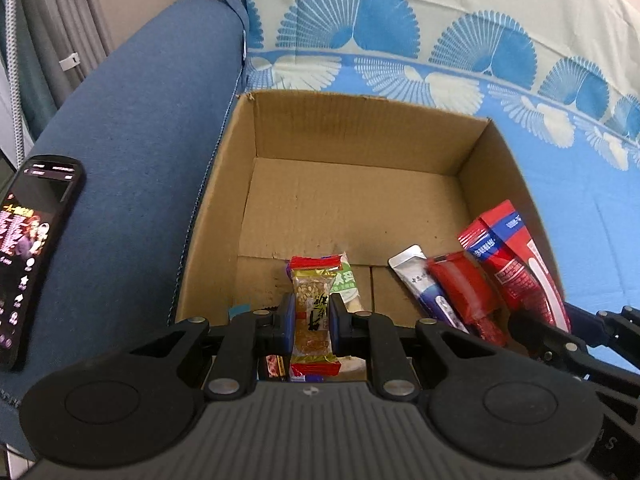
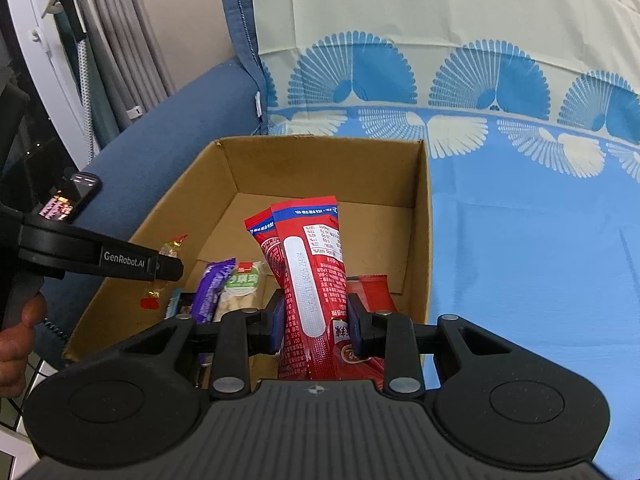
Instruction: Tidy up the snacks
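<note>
- Left gripper [image 1: 313, 322]: jaws drawn narrow, clamped across the middle of a small clear-wrapped peanut bar [image 1: 312, 312] with red crimped ends. Held by the waist so both ends hang free; it sits over the near end of the cardboard box [image 1: 360, 120], pointing steeply down.
- Right gripper [image 2: 316, 322]: pads pinch the lower half of a tall red snack packet [image 2: 310, 276], printed back and white seal strip facing the camera. The packet stands nearly upright, top leaning into the box; judged, this grip keeps a floppy pack from folding on release.
- Both items are over the box opening, so my reading is a drop-off step, not a pick.
- Box contents, near end only: a green-and-white packet [image 1: 347, 282] under the peanut bar, a purple wrapper [image 2: 212, 292] next to it, a silver-and-blue sachet [image 1: 420, 284], and a flat red sachet [image 1: 464, 292] by the right wall. The far half of the floor is bare cardboard.
- Box rests on a blue fan-patterned cover [image 2: 540, 240], pushed against the blue sofa armrest [image 1: 132, 152].
- A lit phone [image 1: 32, 248] lies on the armrest, well apart from the box.
- A person's hand [image 2: 16, 344] grips the left tool's handle.
</note>
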`<action>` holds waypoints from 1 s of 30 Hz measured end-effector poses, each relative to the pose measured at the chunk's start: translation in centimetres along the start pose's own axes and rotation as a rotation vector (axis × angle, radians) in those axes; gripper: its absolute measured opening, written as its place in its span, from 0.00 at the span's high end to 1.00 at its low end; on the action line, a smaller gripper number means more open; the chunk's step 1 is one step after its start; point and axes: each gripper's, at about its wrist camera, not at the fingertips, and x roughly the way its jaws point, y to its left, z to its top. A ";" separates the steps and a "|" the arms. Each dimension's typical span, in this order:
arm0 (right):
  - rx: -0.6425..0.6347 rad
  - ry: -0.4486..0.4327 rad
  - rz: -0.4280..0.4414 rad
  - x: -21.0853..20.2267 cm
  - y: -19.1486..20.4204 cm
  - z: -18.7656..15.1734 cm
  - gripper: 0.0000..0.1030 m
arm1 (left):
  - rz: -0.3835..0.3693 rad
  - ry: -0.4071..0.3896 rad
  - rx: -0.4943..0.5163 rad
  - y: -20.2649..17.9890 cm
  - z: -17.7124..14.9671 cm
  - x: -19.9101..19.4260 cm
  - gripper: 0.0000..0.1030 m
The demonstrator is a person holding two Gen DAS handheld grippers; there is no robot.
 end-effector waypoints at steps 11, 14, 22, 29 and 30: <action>0.023 0.004 0.001 2.4 -0.7 1.0 0.67 | 0.025 0.023 0.020 -0.3 0.7 2.7 0.82; 0.064 -0.001 0.028 2.8 -1.0 1.6 0.55 | 0.004 0.014 0.011 0.1 1.1 2.9 0.17; 0.070 0.025 -0.002 1.5 -0.7 0.2 0.11 | 0.027 0.007 0.012 0.6 -1.0 0.6 0.00; 0.058 0.030 -0.010 -3.0 0.9 -2.5 0.07 | 0.041 0.034 -0.002 0.6 -5.3 -3.5 0.00; 0.048 0.022 -0.018 -3.9 1.3 -3.0 0.06 | 0.043 0.028 -0.004 0.5 -5.9 -4.3 0.00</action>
